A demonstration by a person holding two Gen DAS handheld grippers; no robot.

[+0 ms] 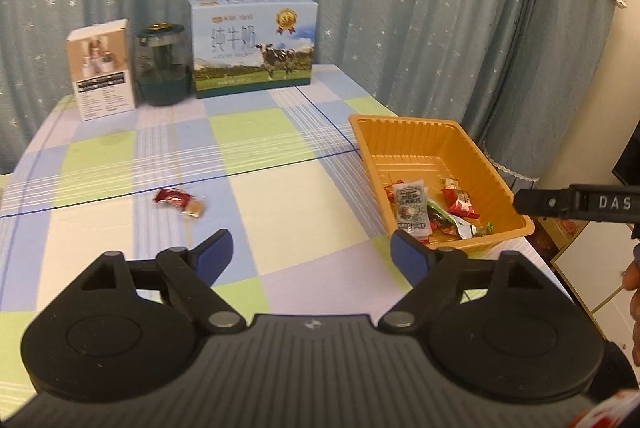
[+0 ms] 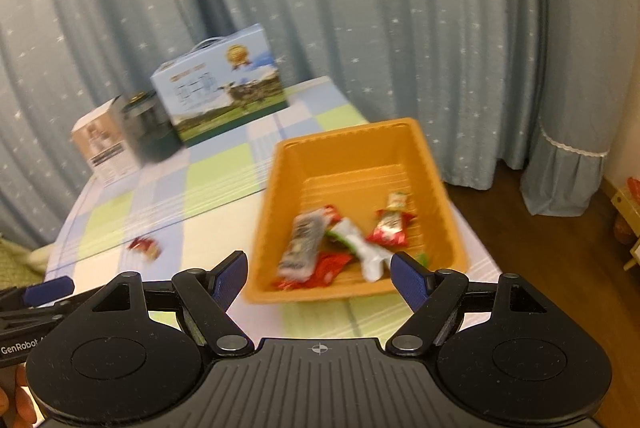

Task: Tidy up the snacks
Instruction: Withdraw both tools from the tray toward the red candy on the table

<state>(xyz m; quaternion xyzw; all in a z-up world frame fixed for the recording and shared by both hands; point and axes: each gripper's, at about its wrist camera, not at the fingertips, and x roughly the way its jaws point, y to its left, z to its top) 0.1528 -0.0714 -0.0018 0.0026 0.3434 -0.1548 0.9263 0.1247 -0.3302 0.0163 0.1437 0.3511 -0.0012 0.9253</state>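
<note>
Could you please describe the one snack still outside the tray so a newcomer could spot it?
Start at the orange tray on the checked tablecloth. To its left, alone on the cloth, lies a small red-wrapped snack beside a tan biscuit; every other wrapper sits inside the tray.

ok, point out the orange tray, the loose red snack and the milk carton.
orange tray [image 1: 362, 132], left wrist view, far left rim.
loose red snack [image 1: 173, 197], left wrist view, red wrapper.
milk carton [image 1: 252, 48], left wrist view, front face.

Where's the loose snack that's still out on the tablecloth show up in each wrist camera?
Left wrist view: the loose snack lies on the tablecloth left of centre, ahead of the left finger, well left of the orange tray.
Right wrist view: the same snack, blurred, sits lower left, left of the tray.
Shared landmark: the milk box at the table's far end.
</note>
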